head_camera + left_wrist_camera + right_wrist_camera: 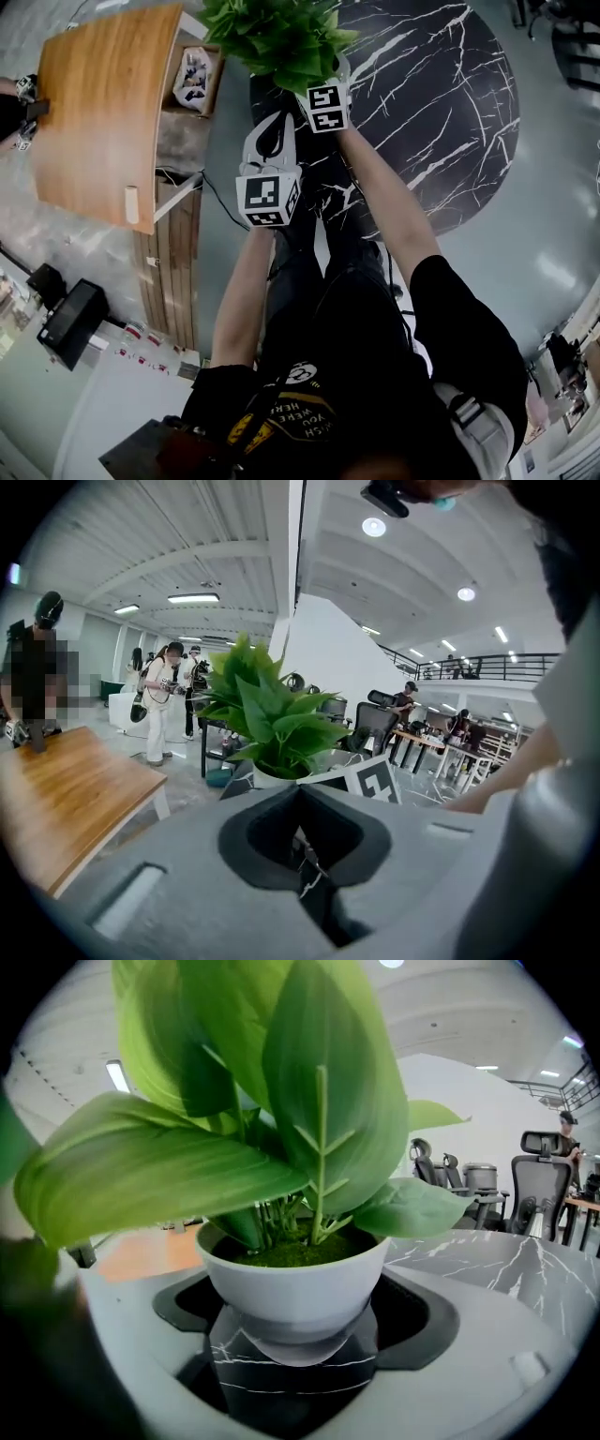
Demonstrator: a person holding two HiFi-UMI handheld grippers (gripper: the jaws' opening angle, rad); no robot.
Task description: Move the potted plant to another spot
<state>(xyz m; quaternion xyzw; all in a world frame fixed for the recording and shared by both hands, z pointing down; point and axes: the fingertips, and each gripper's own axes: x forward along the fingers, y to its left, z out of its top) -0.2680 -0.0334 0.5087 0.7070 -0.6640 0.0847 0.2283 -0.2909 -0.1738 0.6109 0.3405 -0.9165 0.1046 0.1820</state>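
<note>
Two grippers, head view: left gripper (277, 127) hung back above the floor, well short of the plant; right gripper (323, 89) reached forward to the potted plant (281, 37).
Plant spot, head view: at the near edge of a round black marble table (441, 112); a wooden table (103, 103) stood to the left, apart.
Left gripper view, state: left gripper (305, 841) jaws drawn close together, nothing between them.
Left gripper view, scene: potted plant (272, 724) ahead, upright; wooden table (66, 780) at left; people stood in the background.
Right gripper view, state: right gripper (295, 1372) jaws wide, one on each side of the pot, dark gaps showing on both sides, so not clamped yet.
Right gripper view, plant: potted plant (295, 1283) sat between the jaws, resting on the marble table (506, 1260).
Materials: pot was smooth, matte, white, a rounded bowl tapering to a narrow base; green moss-like fill; broad glossy leaves; tabletop polished, white-veined, reflective.
Risk 1: tapered slick wall could slip up or down out of the jaws when squeezed.
Risk 2: leafy, top-heavy plant could tip if gripped low or lifted fast.
Risk 3: near-edge position meant a nudge could push the pot off the table.
</note>
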